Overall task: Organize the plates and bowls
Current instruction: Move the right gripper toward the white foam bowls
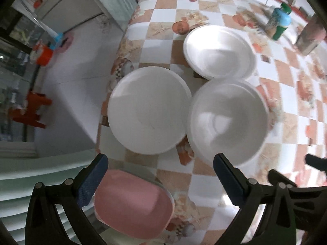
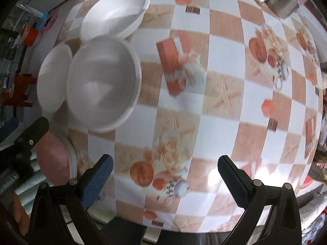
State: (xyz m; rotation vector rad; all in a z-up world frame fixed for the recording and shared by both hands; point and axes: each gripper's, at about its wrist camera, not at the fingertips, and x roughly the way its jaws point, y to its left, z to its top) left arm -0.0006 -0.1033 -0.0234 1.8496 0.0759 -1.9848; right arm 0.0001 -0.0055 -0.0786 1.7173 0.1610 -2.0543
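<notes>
Left wrist view: the left gripper (image 1: 160, 175) hangs above the worktop (image 1: 175, 164) with its jaws spread wide and nothing between them. Just below and between the jaws sits a pink dish (image 1: 132, 204) at the worktop's near edge. Beyond the jaws lies a flat white plate (image 1: 148, 110), and touching its right rim stands a white bowl (image 1: 227, 120). Farther back, just beside both, is a second white bowl (image 1: 218, 52). A green and blue bottle (image 1: 280, 21) and a metal container (image 1: 311, 36) stand well apart at the far right, both blurred.

In the right wrist view, the right gripper (image 2: 165, 171) also holds its jaws wide apart and empty, over bare checked cloth. The plate, the two bowls and the pink dish cluster off to its left.
</notes>
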